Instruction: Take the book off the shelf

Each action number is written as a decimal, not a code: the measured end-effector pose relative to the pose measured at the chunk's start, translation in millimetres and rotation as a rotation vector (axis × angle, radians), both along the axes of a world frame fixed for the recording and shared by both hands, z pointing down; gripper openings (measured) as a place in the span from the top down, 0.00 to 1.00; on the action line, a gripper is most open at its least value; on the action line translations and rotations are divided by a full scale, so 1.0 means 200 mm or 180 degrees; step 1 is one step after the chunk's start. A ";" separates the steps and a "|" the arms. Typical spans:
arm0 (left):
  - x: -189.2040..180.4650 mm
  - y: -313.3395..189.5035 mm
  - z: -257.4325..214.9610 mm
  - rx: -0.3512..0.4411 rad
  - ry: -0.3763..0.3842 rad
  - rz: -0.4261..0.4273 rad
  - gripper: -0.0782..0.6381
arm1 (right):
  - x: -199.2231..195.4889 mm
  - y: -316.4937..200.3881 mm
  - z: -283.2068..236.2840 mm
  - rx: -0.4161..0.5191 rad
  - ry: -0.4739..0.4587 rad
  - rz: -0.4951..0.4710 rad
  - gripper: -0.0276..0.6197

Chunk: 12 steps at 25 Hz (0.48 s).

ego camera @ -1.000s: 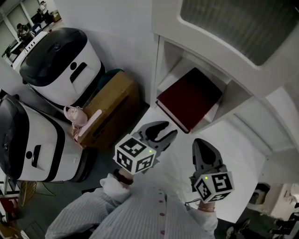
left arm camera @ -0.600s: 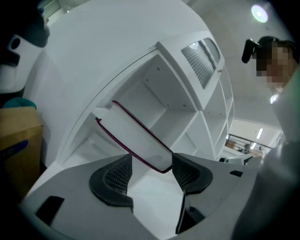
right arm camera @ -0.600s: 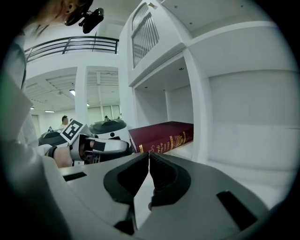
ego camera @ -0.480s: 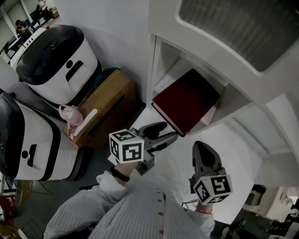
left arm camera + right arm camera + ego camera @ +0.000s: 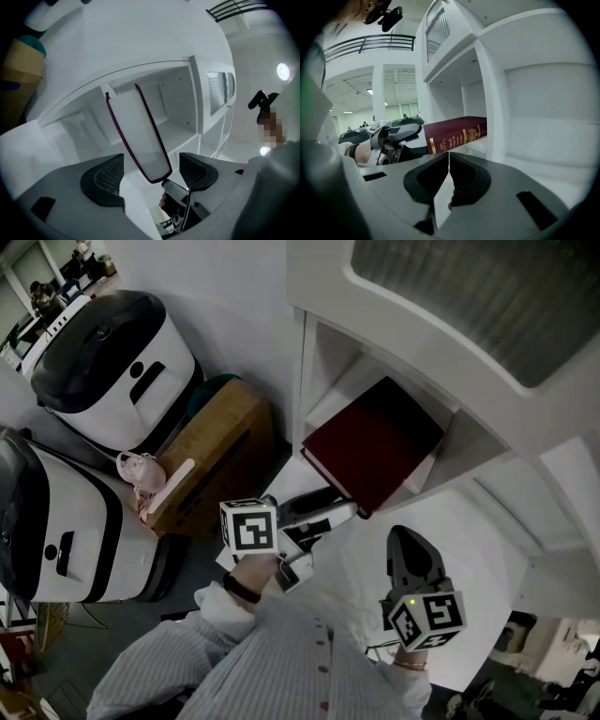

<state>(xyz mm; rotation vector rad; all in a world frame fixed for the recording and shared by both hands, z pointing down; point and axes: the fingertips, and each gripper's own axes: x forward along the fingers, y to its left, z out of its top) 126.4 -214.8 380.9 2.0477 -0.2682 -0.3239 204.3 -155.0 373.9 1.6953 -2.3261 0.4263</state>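
Left gripper level, rolled on side, jaws just opened wide, straddling book corner overhanging shelf edge, pads not touching. Right gripper closed, empty, below shelf, open room around.

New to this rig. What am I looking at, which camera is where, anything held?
No robot: a person holds a two-jaw gripper in each hand. The head view comes from a camera on the person's head, looking down; the other two cameras ride on the grippers and look along their jaws. A dark red book lies flat in a white shelf, one end past the edge. The left gripper has just been opening its jaws; the book's corner shows between them, not gripped. The right gripper hangs lower, jaws together, empty.
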 end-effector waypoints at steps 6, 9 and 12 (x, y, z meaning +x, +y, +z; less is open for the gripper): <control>0.03 -0.08 -0.02 -0.0462 0.0348 -0.0098 0.36 | 0.00 -0.01 0.04 -0.0061 -0.0030 -0.0019 0.93; 0.04 -0.13 -0.01 -0.0561 0.0338 -0.0179 0.35 | 0.01 -0.02 0.05 -0.0086 -0.0056 0.0002 0.93; 0.04 -0.18 -0.02 -0.0606 0.0352 -0.0245 0.35 | 0.03 -0.03 0.06 -0.0107 -0.0072 0.0017 0.94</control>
